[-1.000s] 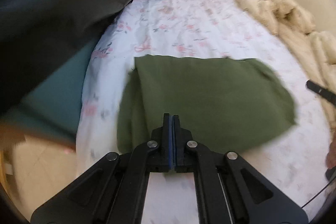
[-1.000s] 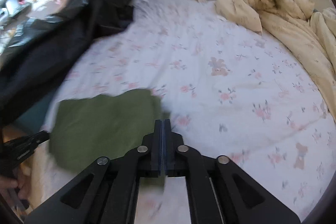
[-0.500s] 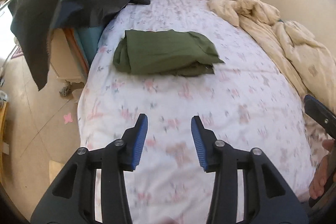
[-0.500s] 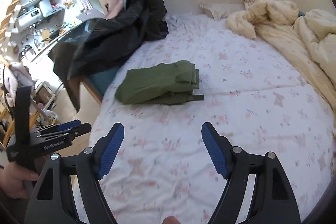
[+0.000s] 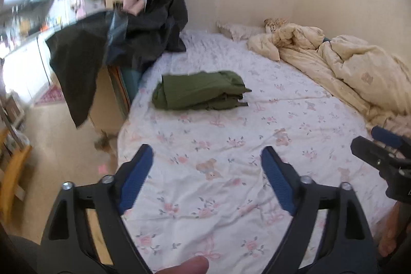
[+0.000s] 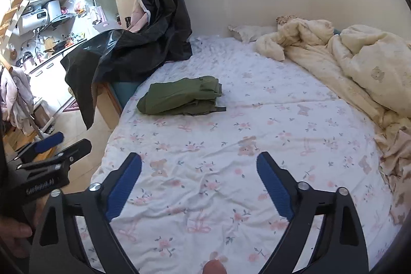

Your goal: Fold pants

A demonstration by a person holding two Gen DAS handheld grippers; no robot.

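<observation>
Lying folded, pants (image 5: 200, 93), underside hidden.

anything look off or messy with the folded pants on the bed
Mostly tidy: the green pants lie folded on the sheet, both grippers open and clear. One flaw: a lower layer and a small dark tab poke out at the right edge, so the stack isn't flush.

Water heater (image 6: 34, 17) display perhaps reads "88".
</observation>
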